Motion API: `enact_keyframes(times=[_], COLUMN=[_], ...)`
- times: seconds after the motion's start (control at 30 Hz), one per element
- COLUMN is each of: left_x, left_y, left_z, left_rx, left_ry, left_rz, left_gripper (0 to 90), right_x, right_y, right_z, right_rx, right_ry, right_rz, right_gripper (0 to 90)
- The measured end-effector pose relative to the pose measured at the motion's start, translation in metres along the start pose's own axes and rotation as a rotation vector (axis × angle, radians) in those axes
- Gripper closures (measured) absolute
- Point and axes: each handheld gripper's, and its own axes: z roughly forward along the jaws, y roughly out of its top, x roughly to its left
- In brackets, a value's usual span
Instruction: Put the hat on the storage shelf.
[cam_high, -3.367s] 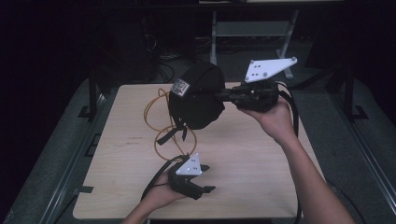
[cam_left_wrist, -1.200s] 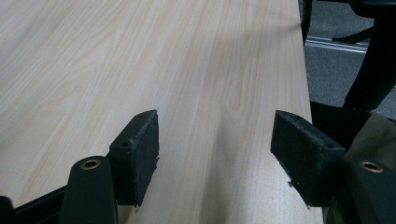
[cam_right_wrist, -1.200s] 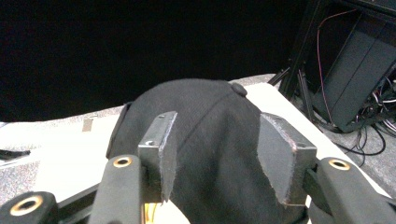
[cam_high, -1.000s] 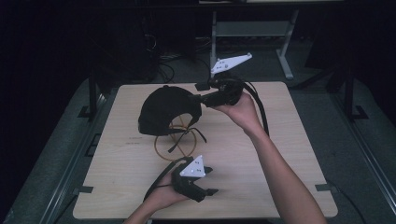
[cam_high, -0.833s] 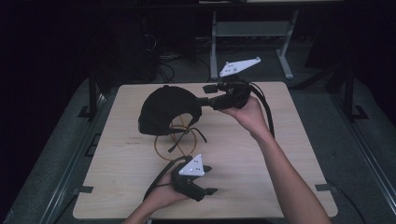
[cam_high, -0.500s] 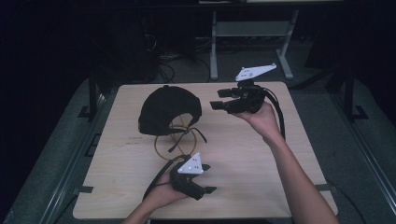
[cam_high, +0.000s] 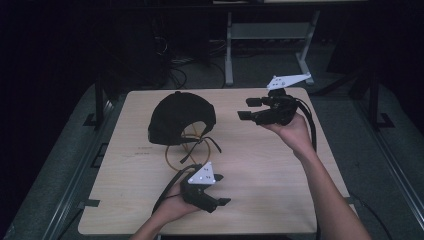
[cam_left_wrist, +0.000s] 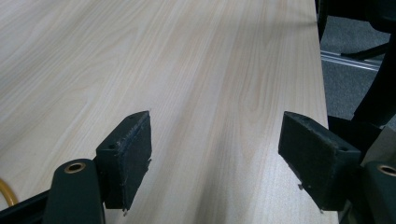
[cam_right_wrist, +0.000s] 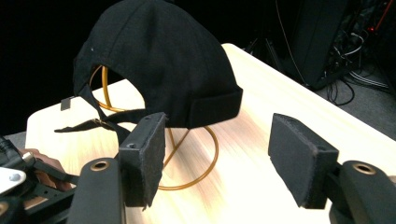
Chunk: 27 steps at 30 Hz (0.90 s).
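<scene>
A black cap (cam_high: 180, 117) sits on a gold wire stand (cam_high: 186, 150) at the table's back left, its strap hanging loose. My right gripper (cam_high: 244, 109) hovers to the right of the cap, apart from it and pointing at it. Its jaws have just been opening and stand open with nothing between them. In the right gripper view the cap (cam_right_wrist: 159, 60) and stand (cam_right_wrist: 196, 163) lie beyond that gripper (cam_right_wrist: 217, 154). My left gripper (cam_high: 222, 202) rests near the front edge, pointing right. Its jaws (cam_left_wrist: 215, 158) have also just widened, open over bare wood.
The light wooden table (cam_high: 280, 200) has free room on its right half and front. Dark floor, metal rails and a grey rack leg (cam_high: 229, 55) lie beyond the far edge. A yellow cable (cam_left_wrist: 4, 196) runs by the left gripper.
My right gripper carried the cap onto the stand, let go of its brim and drew back to the right. The cap now rests alone. My left hand stayed in place.
</scene>
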Motion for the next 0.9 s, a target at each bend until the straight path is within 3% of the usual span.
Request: enact_keyframes(times=[0.3,0.9], left_x=[0.000,0.000], left_y=[0.000,-0.002], left_z=[0.000,-0.002], left_rx=[0.017,0.012], left_ry=[0.002,0.009], left_rz=[0.016,0.004], left_gripper=[25.2,25.2], right_x=[-0.006,-0.010], right_y=[-0.013,-0.036], right_z=[-0.010,-0.031], right_rx=[0.005,0.016], right_ry=[-0.021,-0.048], right_rz=[0.022,0.061], right_gripper=[34.6,27.6])
